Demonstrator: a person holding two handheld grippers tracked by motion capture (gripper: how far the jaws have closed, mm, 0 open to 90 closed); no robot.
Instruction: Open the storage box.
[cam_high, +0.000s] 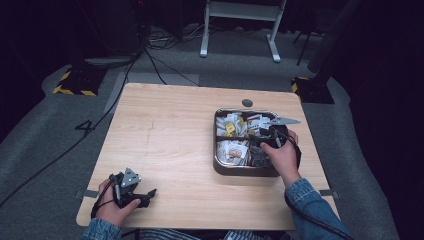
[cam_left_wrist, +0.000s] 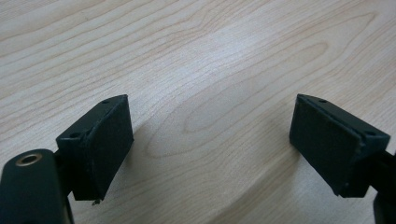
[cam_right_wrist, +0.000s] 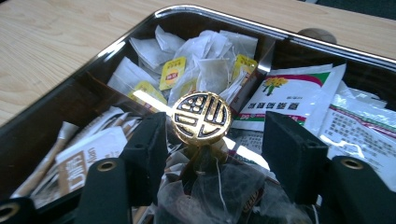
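Knob (cam_right_wrist: 201, 117), gold, at the tray's divider cross, sits between our right gripper (cam_right_wrist: 215, 140) jaws.
We see the pads partly spread, not pressing it, so nothing is held; the left gripper (cam_left_wrist: 210, 144) rests wide and empty on the table (cam_high: 165, 130). We judge the knob rigid, smooth metal, likely slippery: pinch its round rim squarely. Tea bags (cam_right_wrist: 205, 60) and sachets (cam_right_wrist: 289, 95) fill the tray (cam_high: 217, 135); light and soft.
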